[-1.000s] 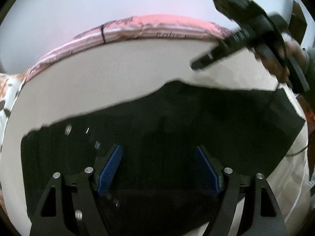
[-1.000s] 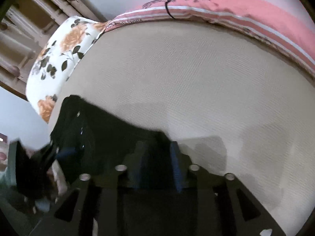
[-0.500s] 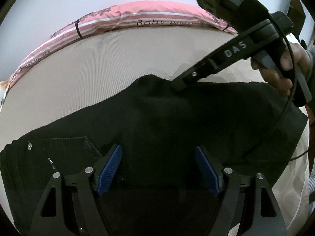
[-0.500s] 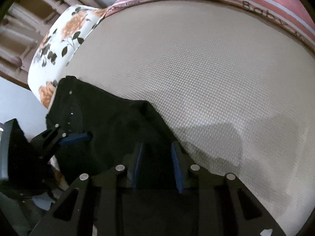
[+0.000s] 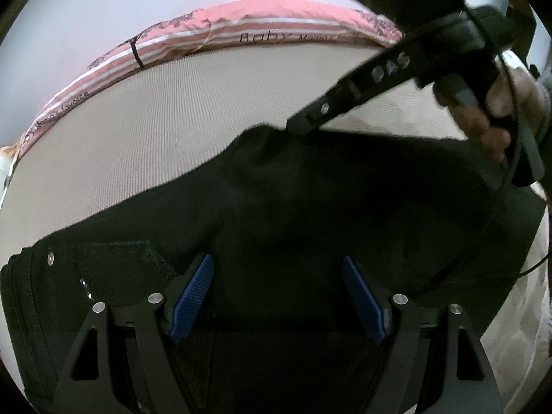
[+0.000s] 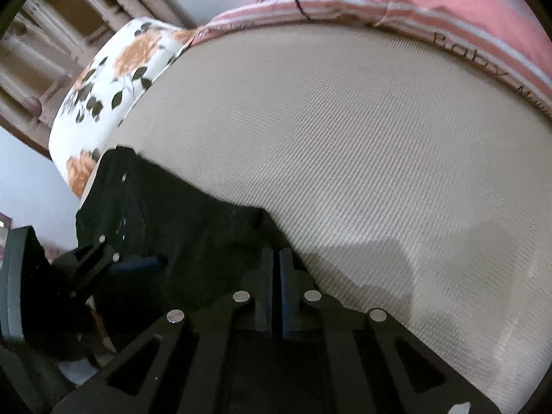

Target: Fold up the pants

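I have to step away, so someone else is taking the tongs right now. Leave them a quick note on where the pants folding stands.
Right tongs: shut, pinching the far edge of the black pants, where the cloth bunches into a small peak.
Left tongs: open, blue pads apart over the pants' near side, gripping nothing.
Pants: spread across the beige mattress, pocket and rivet end to the left in the left wrist view, towards the floral pillow.
Done: far edge grasped.
Left: probably take a second hold with the left tongs, then fold; no fold is visible yet.

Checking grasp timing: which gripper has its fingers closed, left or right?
The right gripper, blue pads together at the black pants' edge; the left gripper stands wide open.
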A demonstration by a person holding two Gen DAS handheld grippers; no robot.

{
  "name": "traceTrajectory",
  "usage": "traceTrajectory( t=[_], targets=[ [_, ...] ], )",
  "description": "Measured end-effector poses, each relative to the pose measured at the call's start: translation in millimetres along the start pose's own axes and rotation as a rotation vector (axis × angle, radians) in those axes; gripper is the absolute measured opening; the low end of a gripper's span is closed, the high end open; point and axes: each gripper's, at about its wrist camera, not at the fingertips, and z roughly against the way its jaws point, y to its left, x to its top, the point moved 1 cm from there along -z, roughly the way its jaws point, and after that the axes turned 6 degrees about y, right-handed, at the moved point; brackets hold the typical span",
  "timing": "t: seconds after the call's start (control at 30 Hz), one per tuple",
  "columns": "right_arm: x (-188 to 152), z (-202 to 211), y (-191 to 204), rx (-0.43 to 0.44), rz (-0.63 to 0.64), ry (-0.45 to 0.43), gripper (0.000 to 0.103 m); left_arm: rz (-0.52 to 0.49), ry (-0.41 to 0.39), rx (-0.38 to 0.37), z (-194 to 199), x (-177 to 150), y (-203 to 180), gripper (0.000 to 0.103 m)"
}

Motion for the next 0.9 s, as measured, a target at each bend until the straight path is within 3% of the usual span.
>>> traceTrajectory(
  t=[0.1,0.2,0.3,0.4,0.57,0.67,0.77,0.83,0.9],
  targets=[
    [-0.5,-11.1,3.2,-0.056,0.003,0.016,0.004,-0.002,-0.029,-0.009,4.4,6.9,-1.6,0.077],
    [1.3,-5.5,-1.4,-0.022,-0.067,0.017,0.007,-0.008,-0.034,0.004,0.1,16.6,-1.7,0.077],
    [-9.6,35.2,-10.1,-0.007,-0.135,-0.093,0.008,0.005,-0.051,-0.017,0.2,28.9,1.2,0.077],
    [-36.9,70.5,-18.7,-0.045,-0.191,-0.125,0.011,0.011,-0.07,-0.038,-0.8,43.7,4.6,0.077],
    [-95.3,87.3,-27.9,-0.138,-0.269,-0.071,0.011,0.002,-0.048,-0.081,-21.3,63.0,7.9,0.077],
    [-127.4,80.3,-35.4,-0.161,-0.323,-0.046,0.011,0.041,-0.026,-0.046,-38.0,70.5,18.8,0.077],
    [-146.6,71.7,-51.1,-0.274,-0.373,-0.039,0.011,0.07,-0.026,-0.006,-47.9,70.7,29.9,0.077],
    [-154.8,67.8,-62.8,-0.315,-0.414,-0.055,0.002,0.071,-0.029,0.002,-47.9,70.0,30.4,0.077],
    [-158.5,70.8,-70.5,-0.31,-0.438,-0.085,0.0,0.071,-0.024,0.016,-48.2,71.1,31.9,0.077]
  ],
)
